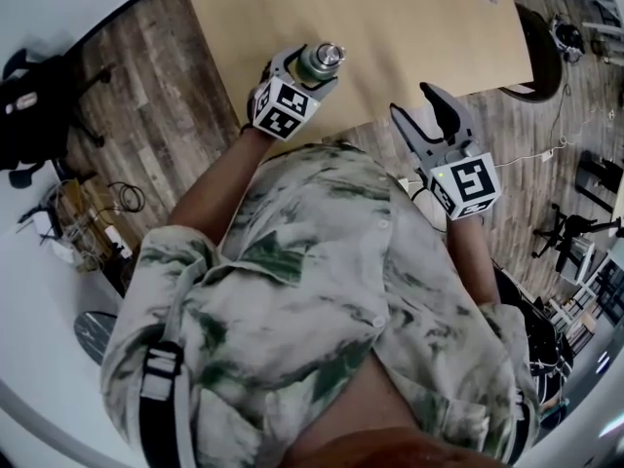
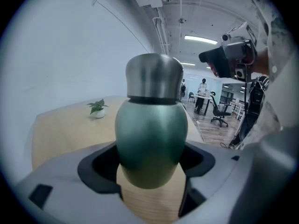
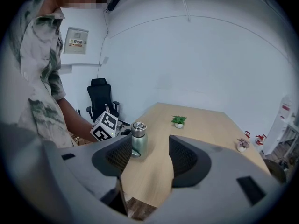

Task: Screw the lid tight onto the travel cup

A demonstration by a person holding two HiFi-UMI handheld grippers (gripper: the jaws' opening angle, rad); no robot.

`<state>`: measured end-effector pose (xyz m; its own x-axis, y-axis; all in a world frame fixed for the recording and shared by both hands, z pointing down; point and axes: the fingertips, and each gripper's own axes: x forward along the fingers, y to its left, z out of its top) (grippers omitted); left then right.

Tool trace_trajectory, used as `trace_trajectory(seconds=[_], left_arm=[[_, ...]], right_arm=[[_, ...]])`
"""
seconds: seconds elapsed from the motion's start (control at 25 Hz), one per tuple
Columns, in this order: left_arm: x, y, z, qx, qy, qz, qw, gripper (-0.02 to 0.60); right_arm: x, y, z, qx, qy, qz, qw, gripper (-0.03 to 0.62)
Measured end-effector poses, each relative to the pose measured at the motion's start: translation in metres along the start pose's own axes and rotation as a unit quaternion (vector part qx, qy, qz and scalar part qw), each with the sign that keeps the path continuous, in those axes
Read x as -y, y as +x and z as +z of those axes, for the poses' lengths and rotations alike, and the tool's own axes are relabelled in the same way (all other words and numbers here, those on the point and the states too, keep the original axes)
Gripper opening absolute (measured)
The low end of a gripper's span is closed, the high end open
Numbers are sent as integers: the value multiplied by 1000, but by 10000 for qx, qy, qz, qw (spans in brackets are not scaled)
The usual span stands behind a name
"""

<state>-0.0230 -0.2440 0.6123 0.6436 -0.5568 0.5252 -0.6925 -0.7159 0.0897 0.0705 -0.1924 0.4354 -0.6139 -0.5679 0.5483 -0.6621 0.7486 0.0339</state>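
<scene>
Your left gripper (image 1: 307, 71) has its jaws clenched round the green body of the travel cup (image 2: 152, 143), low down, which leaves the steel lid (image 2: 154, 76) bare above them. That looks like the reason for the low grip: the body is held against turning while the top stays free for the other tool. You hold the cup upright over the near edge of the tabletop (image 1: 409, 27), towards its left corner; whether its base touches the wood I cannot tell.

The lid already sits on the cup's mouth with a dark seam under it. From here it cannot be judged whether it is wound fully home.

Your right gripper (image 1: 421, 110) hangs well apart to the right, just off the near edge, jaws released with nothing between them. It is aimed at the cup, which shows in its own view past the left jaw. My judgement is that the tightening is not yet begun: you would need to bring those spread jaws across and close them on the lid alone, clear of the left jaws below
</scene>
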Motion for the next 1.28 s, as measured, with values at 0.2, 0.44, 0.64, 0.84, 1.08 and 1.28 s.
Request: trace_trajectory(seconds=[0.2, 0.44, 0.64, 0.84, 1.08, 1.28], left_arm=[[3, -23, 27, -38, 151, -169, 9997, 373], [15, -54, 67, -40, 240, -427, 9988, 373], [26, -84, 105, 68, 252, -580, 9980, 374], [35, -108, 140, 91, 311, -726, 9968, 374], [50, -131, 172, 120, 351, -1026, 9940, 374], [64, -147, 188, 94, 499, -1413, 9887, 374]], right_arm=[[-7, -1, 20, 313, -23, 127, 9994, 265], [-16, -8, 50, 697, -168, 462, 9964, 265], [-23, -24, 76, 1025, -261, 760, 9915, 265], [-22, -42, 104, 1362, -234, 1074, 9846, 265], [-29, -58, 141, 1670, -229, 1574, 9730, 267], [-40, -68, 167, 1827, -312, 1928, 9636, 270]])
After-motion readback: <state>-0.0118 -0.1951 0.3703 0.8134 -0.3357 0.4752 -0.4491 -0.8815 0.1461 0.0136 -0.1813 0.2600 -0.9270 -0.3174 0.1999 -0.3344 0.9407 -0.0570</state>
